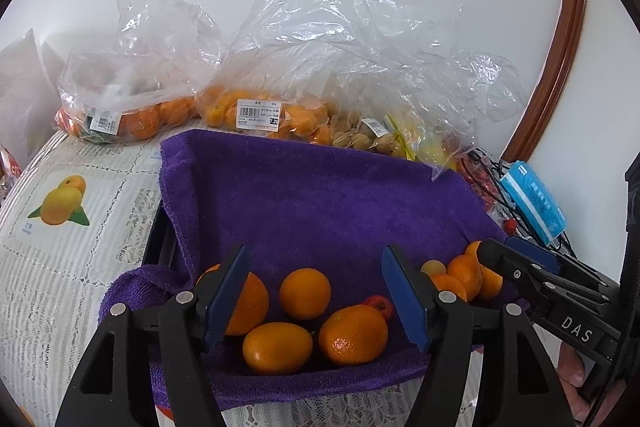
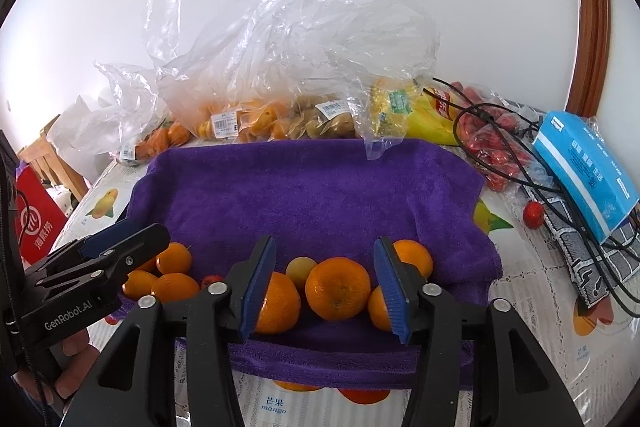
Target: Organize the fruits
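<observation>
Worktop (image 2: 552,287) covered with a lace-pattern cloth printed with mangoes; white wall behind, a brown wooden frame (image 1: 560,67) at the right. Along the far edge, crumpled clear bags (image 1: 340,27) holding oranges, small tan fruit and yellow fruit, some with price labels. At the right edge, a blue box (image 2: 584,167) on a patterned cloth, black cables across it, a bag of red fruit (image 2: 496,151) and one loose red fruit (image 2: 534,214). A red carton (image 2: 36,223) stands off the left edge.

Centre of worktop: a purple towel (image 1: 320,195) draped over a dark tray. Oranges (image 1: 305,293) lie in a loose group on the towel's near part, with a small red fruit (image 1: 380,305) and a pale yellowish one (image 2: 301,269) among them.

Left gripper (image 1: 316,303): jaws wide apart, nothing between the blue pads, hovering low over the near edge of the towel; one orange sits in the gap ahead of the tips, another partly behind the left finger.

Right gripper (image 2: 324,287): jaws likewise spread and empty, angled down at the towel's near edge, a large orange (image 2: 338,287) ahead between the fingers and not touched. From the left view it comes in from the right, tips next to the oranges at the towel's right side. A hand (image 2: 72,367) shows on the left gripper's handle.
</observation>
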`<state>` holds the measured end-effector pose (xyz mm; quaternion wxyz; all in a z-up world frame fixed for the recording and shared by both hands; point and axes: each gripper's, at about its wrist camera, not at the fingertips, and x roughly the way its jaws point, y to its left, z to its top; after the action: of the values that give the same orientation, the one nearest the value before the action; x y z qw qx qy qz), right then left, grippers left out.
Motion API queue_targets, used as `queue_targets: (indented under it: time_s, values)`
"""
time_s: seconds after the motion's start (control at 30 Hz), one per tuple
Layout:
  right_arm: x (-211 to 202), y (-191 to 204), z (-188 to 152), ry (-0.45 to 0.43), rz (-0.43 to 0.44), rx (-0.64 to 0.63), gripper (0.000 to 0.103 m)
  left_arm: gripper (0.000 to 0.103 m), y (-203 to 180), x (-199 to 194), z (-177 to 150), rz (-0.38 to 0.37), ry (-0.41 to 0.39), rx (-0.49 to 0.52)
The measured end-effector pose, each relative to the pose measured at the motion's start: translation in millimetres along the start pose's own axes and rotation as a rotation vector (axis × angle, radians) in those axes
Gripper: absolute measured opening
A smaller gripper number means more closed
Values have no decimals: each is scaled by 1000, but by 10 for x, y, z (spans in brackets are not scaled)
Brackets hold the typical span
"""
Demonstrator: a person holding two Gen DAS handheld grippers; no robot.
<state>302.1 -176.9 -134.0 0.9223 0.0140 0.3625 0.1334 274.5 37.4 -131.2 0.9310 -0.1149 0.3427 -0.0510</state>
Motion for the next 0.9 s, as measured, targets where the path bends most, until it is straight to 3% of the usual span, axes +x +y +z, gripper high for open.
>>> queue_targets:
  time_s: [0.33,0.43,0.5,0.73,0.8,0.9]
  values:
    - [-404,13,-19,2,-25,33,55,67,-67,-369,-31,31,5,0]
    - [-633,41,-41,-3,-69,28,64,68,-152,-577,-136,85,-15,36]
    - [-789,50,-65,2,-76,28,70,72,-184,-712,-192,102,-17,43]
    - [-1375,118,-240,-13,-120,45,71,84,-273,-1244,-311,70,-15,43]
    - [-1552,142,-319,-32,-121,48,83,85,-340,-1389,-343,50,-3,75]
    - [-1800,182,-425,-68,-124,52,94,89,-417,-1639,-409,75,-36,88]
